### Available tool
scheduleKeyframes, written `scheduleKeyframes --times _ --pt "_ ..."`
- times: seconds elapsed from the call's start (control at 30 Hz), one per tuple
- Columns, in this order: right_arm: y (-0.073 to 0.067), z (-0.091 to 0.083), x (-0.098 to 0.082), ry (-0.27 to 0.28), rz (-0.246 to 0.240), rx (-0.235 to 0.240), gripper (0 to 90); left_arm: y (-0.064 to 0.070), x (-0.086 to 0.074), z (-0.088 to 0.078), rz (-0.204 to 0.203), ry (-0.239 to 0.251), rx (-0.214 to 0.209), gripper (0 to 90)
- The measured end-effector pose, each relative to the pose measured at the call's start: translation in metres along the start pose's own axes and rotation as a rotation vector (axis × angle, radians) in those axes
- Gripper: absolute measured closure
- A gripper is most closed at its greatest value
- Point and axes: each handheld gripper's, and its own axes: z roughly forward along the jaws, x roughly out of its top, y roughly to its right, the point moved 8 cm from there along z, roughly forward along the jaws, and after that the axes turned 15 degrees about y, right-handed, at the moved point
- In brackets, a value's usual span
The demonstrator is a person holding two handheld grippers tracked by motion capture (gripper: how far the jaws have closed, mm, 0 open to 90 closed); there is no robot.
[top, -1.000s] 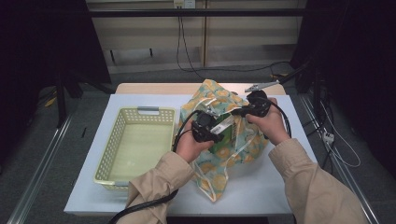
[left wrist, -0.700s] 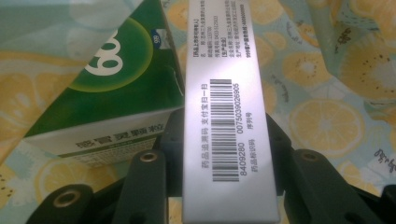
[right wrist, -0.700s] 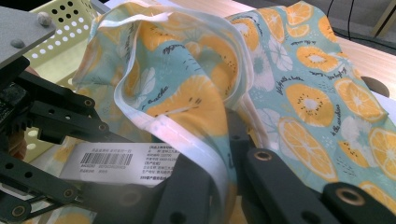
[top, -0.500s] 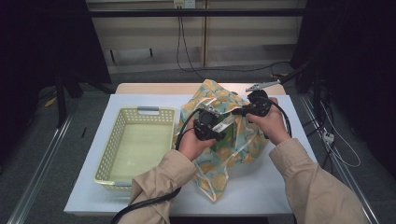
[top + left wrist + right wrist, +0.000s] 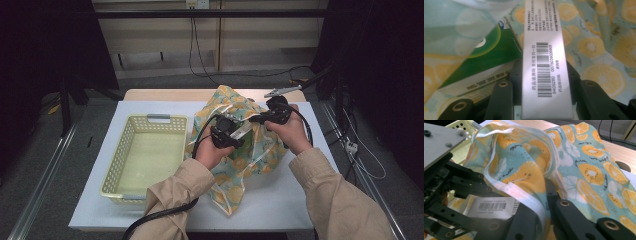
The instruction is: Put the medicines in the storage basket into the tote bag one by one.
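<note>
Fruit-print bag (image 5: 250, 145) lying right of centre on the white surface (image 5: 280, 200), rumpled, mouth held up. Right gripper (image 5: 260, 119) clamped on the bag's white-trimmed rim (image 5: 524, 195) — fingers pressed together on the fabric. Left gripper (image 5: 235, 134) gripping a white barcoded box (image 5: 544, 62) between its fingers, box end reaching into the bag's mouth; green-and-white carton (image 5: 486, 60) seen inside the bag, just beside the box. Yellow basket (image 5: 125, 150) standing at the surface's left side, apart from the bag.
</note>
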Motion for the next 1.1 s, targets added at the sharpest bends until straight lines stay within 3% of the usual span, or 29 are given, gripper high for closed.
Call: scheduleKeyframes --times 0.07,0.17,0.23,0.5,0.73,0.83,1.1 --pt "0.000 0.000 0.000 0.002 0.000 0.000 89.5 -0.001 0.001 0.003 -0.001 0.022 0.000 60.8" --pt "0.001 0.000 0.000 0.001 0.001 0.000 89.5 0.000 0.001 0.003 -0.029 0.015 -0.004 40.5" --pt "0.001 -0.001 -0.001 0.000 0.000 -0.001 89.5 0.002 0.000 0.000 -0.027 0.001 -0.011 34.5" --pt "0.008 -0.006 -0.001 0.001 0.007 -0.019 89.5 0.007 0.004 -0.036 0.006 -0.029 -0.036 19.6" --pt "0.014 -0.012 -0.002 0.004 0.015 -0.038 89.5 -0.006 0.011 -0.074 0.019 0.001 -0.011 17.2" --pt "0.018 -0.014 -0.002 0.005 0.019 -0.047 89.5 -0.016 0.010 -0.083 0.012 0.023 0.010 16.5" --pt "0.027 -0.019 -0.005 0.004 0.028 -0.065 89.5 -0.037 0.006 -0.100 0.012 0.020 0.063 15.4"
